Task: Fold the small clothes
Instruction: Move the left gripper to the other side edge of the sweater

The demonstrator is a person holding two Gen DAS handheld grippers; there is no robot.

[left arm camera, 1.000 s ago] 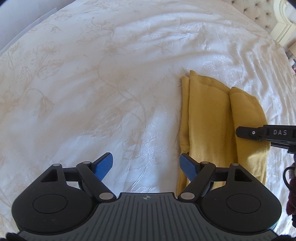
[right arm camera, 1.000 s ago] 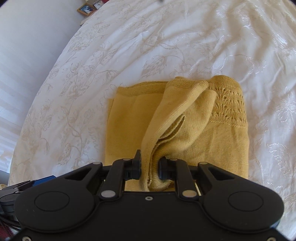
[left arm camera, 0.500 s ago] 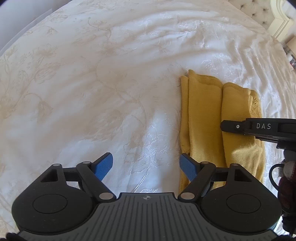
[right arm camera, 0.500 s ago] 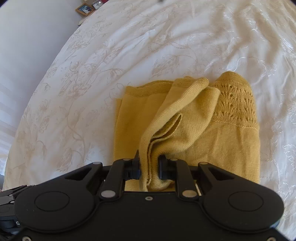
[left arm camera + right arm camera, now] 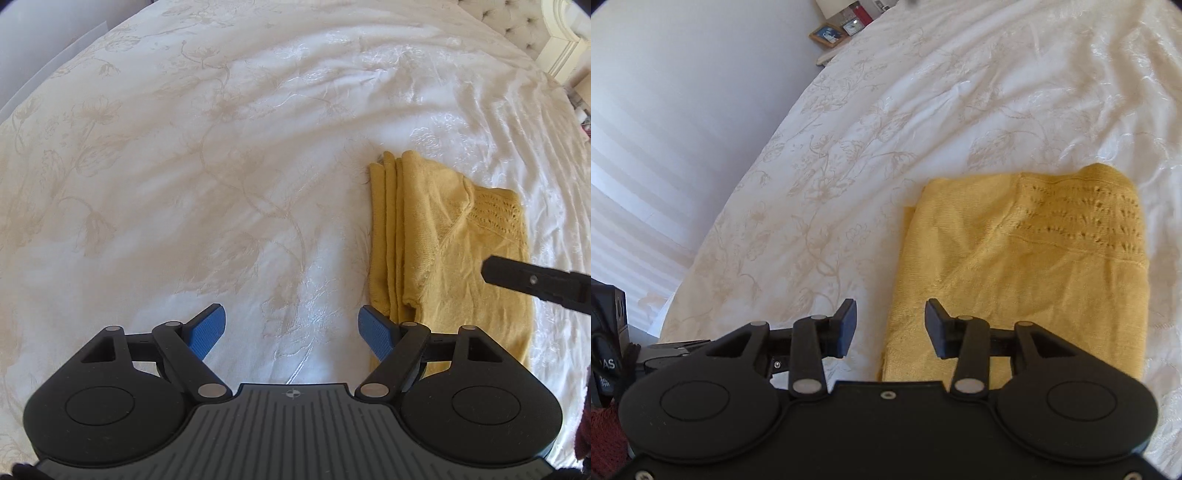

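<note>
A mustard-yellow knitted garment [image 5: 1034,266] lies folded flat on the white embroidered bedspread [image 5: 886,129], its lace-patterned band at the far right. My right gripper [image 5: 890,326] hovers over the garment's near left edge with its jaws opening and nothing between the pads. In the left wrist view the same garment [image 5: 443,251] lies to the right, with layered edges along its left side. My left gripper [image 5: 291,326] stands open above bare bedspread [image 5: 184,184], its blue right pad [image 5: 375,332] just beside the garment's near left corner. A black finger of the right gripper [image 5: 535,282] reaches in over the garment.
The bed's left edge drops to a pale floor [image 5: 646,166]. A bedside surface with a framed picture [image 5: 827,35] stands beyond the bed's far corner. A tufted headboard [image 5: 524,22] shows at the top right of the left wrist view. A dark red knitted sleeve [image 5: 605,439] is at the lower left.
The right gripper let go of the yellow fold it was pinching, opened and lifted back; the fold dropped flat onto the garment. The left gripper stayed put.
</note>
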